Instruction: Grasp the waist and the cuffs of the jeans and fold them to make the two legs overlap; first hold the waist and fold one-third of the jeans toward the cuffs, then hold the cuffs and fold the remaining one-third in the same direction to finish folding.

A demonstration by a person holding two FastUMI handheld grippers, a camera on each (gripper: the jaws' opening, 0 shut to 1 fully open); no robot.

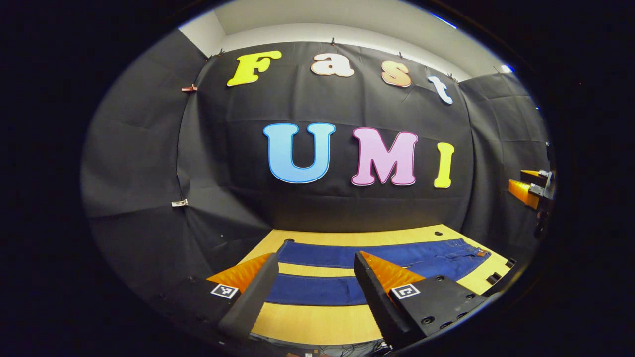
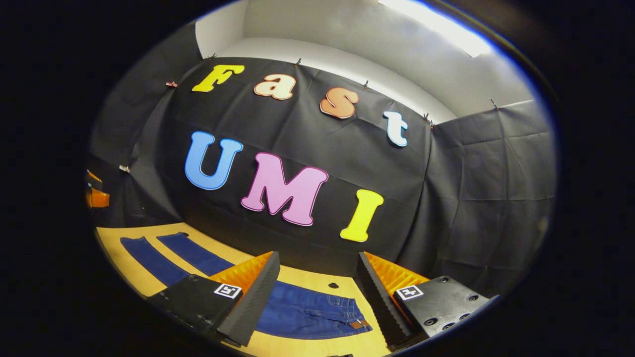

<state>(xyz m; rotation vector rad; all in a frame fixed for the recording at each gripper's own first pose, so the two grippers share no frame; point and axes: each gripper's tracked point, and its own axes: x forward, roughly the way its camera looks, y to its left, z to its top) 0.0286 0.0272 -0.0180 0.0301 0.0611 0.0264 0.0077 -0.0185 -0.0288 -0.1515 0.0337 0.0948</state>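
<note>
Plainly nothing folded yet: jeans [image 1: 347, 255] spread flat on the table [image 1: 317, 322], 2 legs side by side with a strip of bare wood between them, waist [image 2: 347, 317] lying under the right gripper [image 2: 318, 255] and cuffs [image 2: 134, 243] far off toward the other end. Left gripper [image 1: 315, 258] hanging above the middle of the legs, jaws wide, gripping nothing; right gripper likewise wide and empty, hovering over the waist without touching it. Judging from this, several ways to spoil the first fold. Coming down with the left gripper where it hangs now means pinching mid-leg rather than a cuff, and so dragging 1 leg askew instead of laying it over the other. Nipping only the top layer at the waist probably lets the back layer sag and bunch once lifted. Lifting 1 end sooner or higher than the other likely twists the cloth and leaves the 2 legs crossed rather than stacked. Pressing too low risks scraping the wood and pushing the denim into a ridge ahead of the fingers. Denim being stiff and heavy, a shallow bite may also slip out halfway through the swing. Worth keeping both ends level and biting deep through both layers.
</note>
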